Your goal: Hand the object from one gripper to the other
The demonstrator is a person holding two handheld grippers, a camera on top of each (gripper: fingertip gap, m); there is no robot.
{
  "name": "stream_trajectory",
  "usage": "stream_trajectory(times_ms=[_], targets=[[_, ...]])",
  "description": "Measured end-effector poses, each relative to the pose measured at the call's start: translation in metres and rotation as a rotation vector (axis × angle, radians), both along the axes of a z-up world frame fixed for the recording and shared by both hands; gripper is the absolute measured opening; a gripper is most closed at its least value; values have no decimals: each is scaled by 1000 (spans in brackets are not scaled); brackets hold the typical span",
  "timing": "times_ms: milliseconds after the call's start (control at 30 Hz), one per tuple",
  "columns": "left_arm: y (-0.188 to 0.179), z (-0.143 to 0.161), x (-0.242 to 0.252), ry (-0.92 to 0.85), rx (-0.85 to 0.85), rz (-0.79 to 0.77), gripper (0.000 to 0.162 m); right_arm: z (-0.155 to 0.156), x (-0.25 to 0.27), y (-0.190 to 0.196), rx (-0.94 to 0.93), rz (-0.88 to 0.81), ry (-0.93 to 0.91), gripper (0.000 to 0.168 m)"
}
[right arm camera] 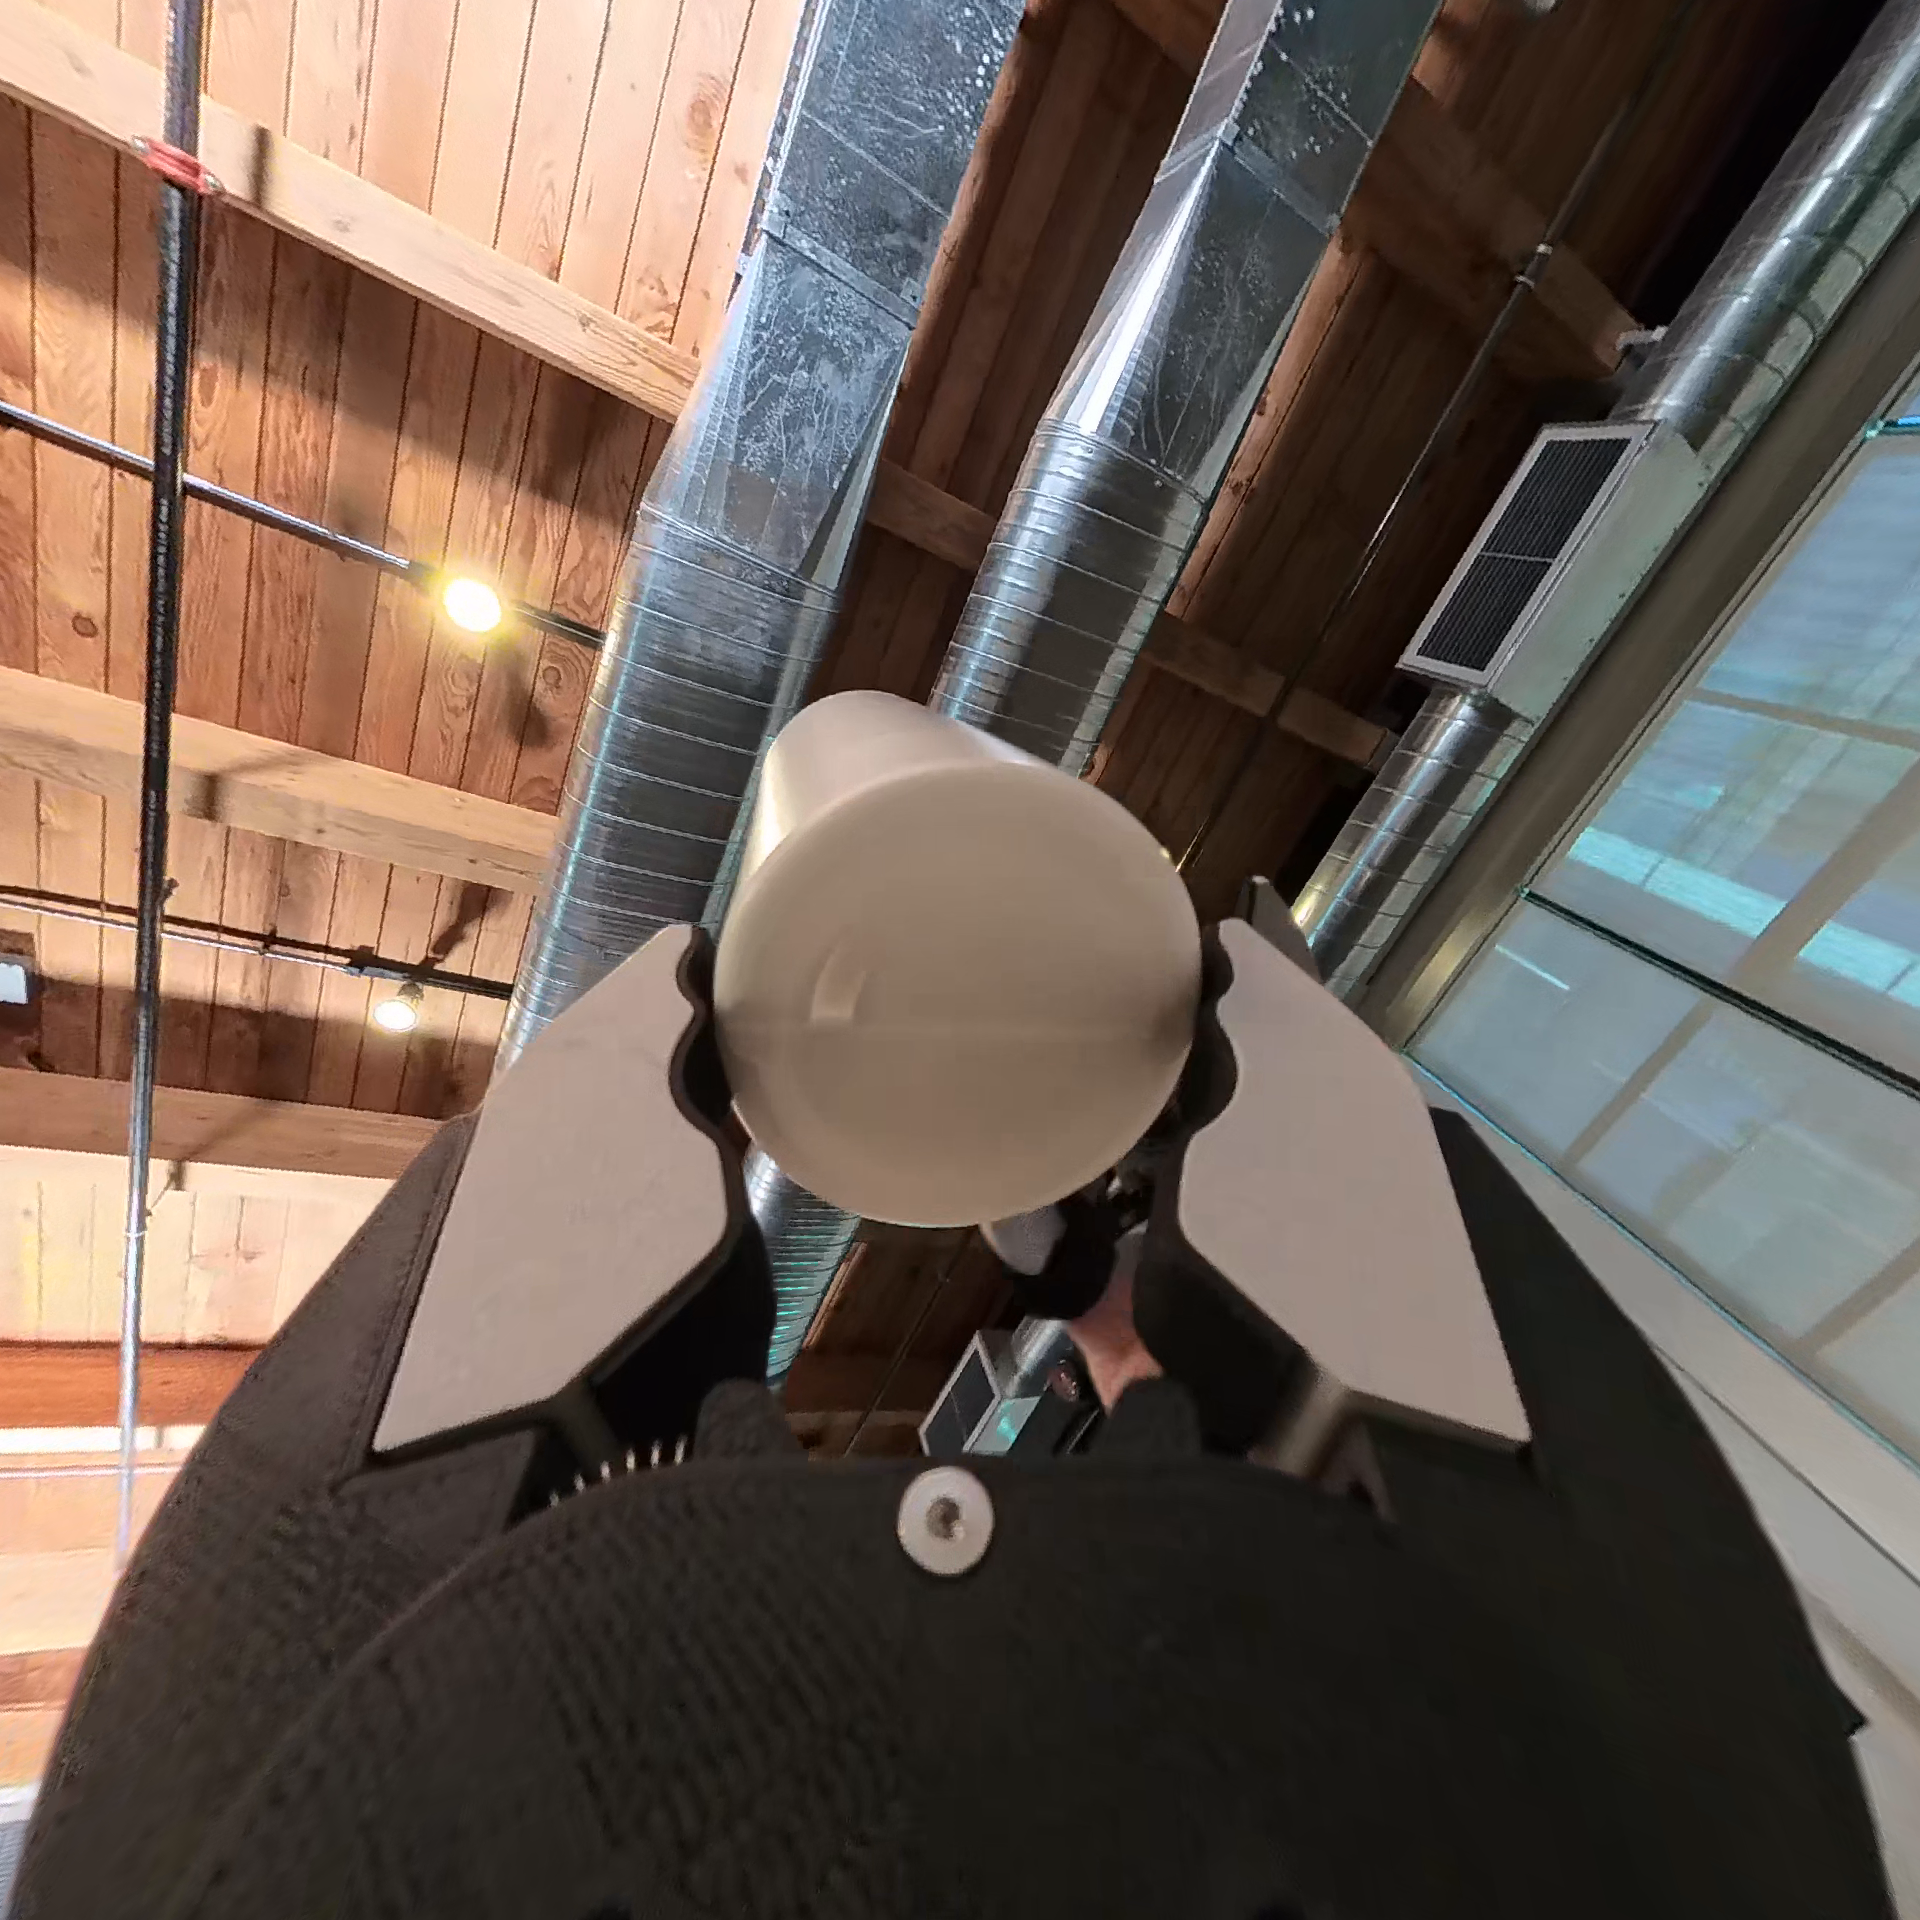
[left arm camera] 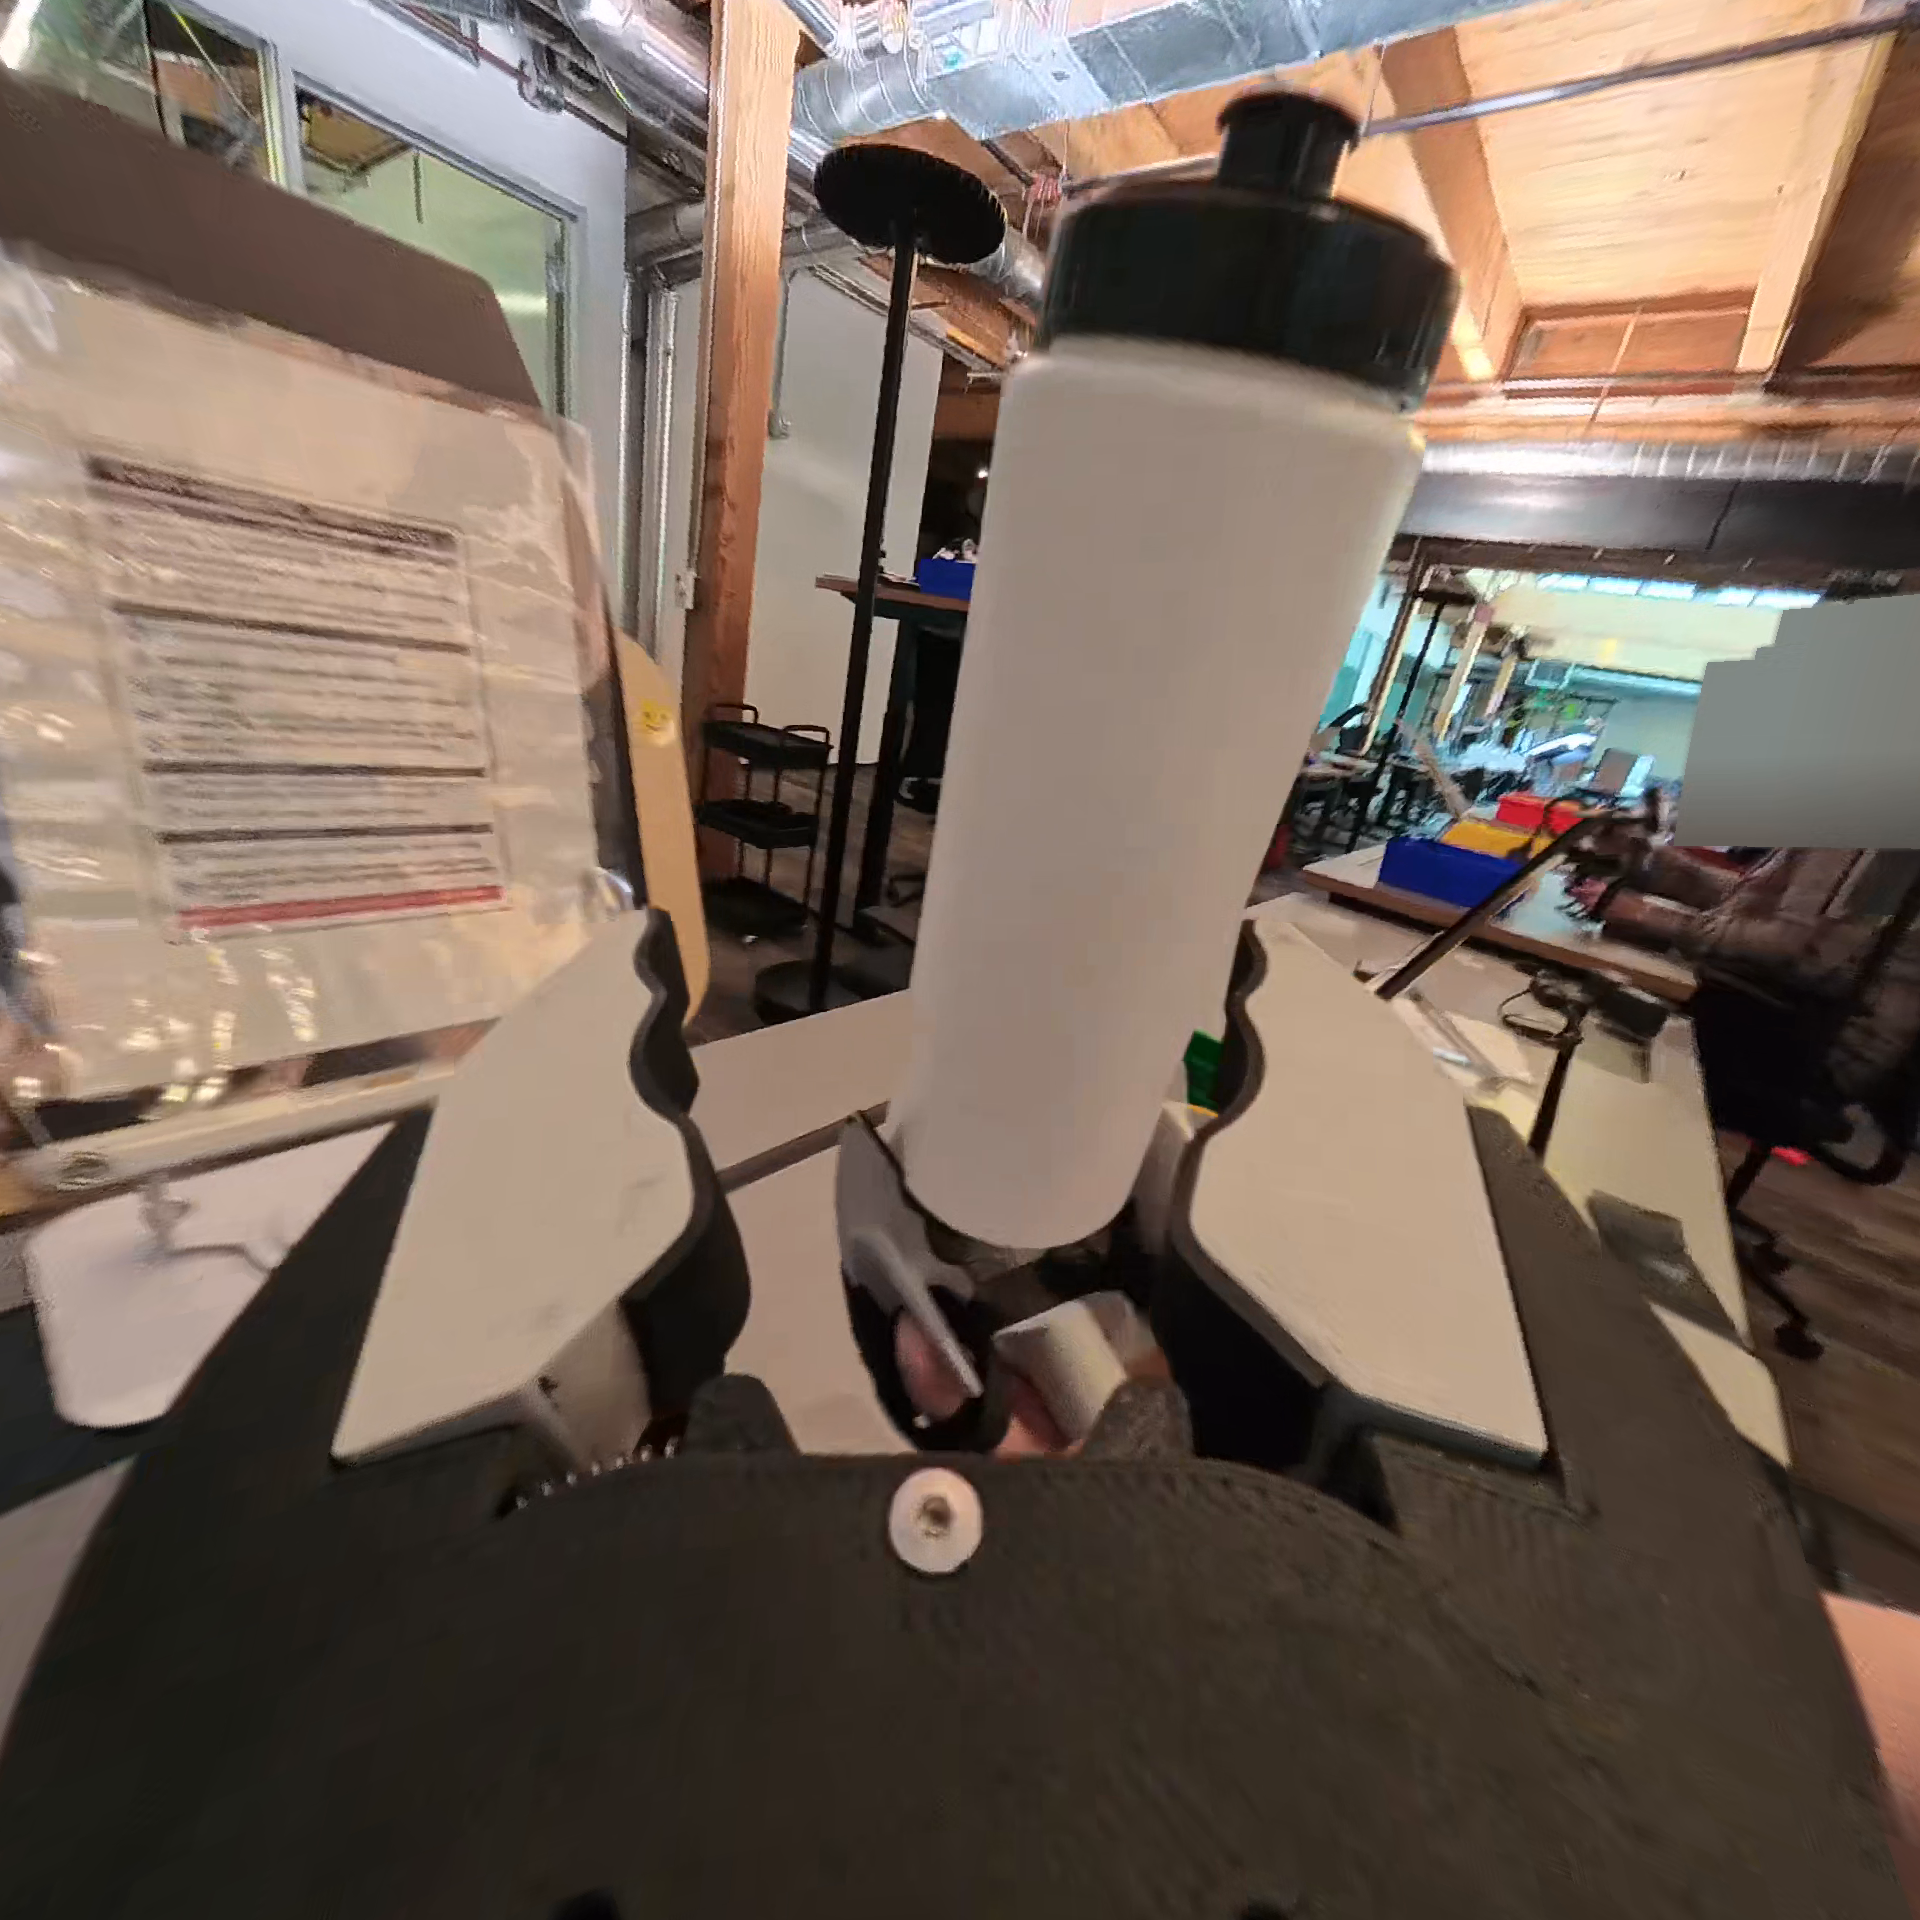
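Workshop ceiling is filling the right wrist view: wood planks, silver ducts running from 6 toward 12, glass wall at 3. White bottle is showing its flat round base to that camera, body receding toward 12. Right gripper is pinching the bottle near its base, wavy black pads touching it at 9 and 3.

Left wrist view is showing the same bottle full length: plain white cylinder, black screw cap with a spout on top, tilting slightly toward 1. Its bottom end is sitting in the right gripper, which is coming up from 6, with a person's fingers visible behind it.

Left gripper is spread wide, fingers flanking the lower part of the bottle. The 9 o'clock finger is standing well clear of the wall; the 3 o'clock pad is just beside it, and I cannot tell if it is touching.

White tabletop is lying beyond the fingers. Clear sleeve with a printed sheet is crowding the 9–10 sector, close to the left finger. Black floor stand is standing behind at 11, well apart from the bottle. The 1–3 sector is looking open, with benches and coloured bins far back.
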State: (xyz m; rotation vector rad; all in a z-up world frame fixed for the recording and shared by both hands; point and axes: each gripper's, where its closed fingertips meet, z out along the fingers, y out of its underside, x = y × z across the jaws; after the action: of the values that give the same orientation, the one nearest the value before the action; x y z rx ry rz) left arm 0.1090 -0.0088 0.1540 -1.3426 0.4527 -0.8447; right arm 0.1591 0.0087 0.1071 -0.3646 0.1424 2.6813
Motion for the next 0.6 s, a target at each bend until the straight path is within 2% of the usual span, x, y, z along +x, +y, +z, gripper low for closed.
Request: stream_trajectory(times_ms=[67,167,333,600], targets=[[3,-9,17,-11,-27,-8,107,-1,4,2,-5,-38,9,88],[4,-15,31,-18,0,59,116,-1,10,2,8,-108,20,88],[-3,-20,47,-14,57,111,115,-7,1,-3,28,-167,-9,88],[7,-44,57,26,-63,69,110,-14,-18,-17,84,-211,-51,88]])
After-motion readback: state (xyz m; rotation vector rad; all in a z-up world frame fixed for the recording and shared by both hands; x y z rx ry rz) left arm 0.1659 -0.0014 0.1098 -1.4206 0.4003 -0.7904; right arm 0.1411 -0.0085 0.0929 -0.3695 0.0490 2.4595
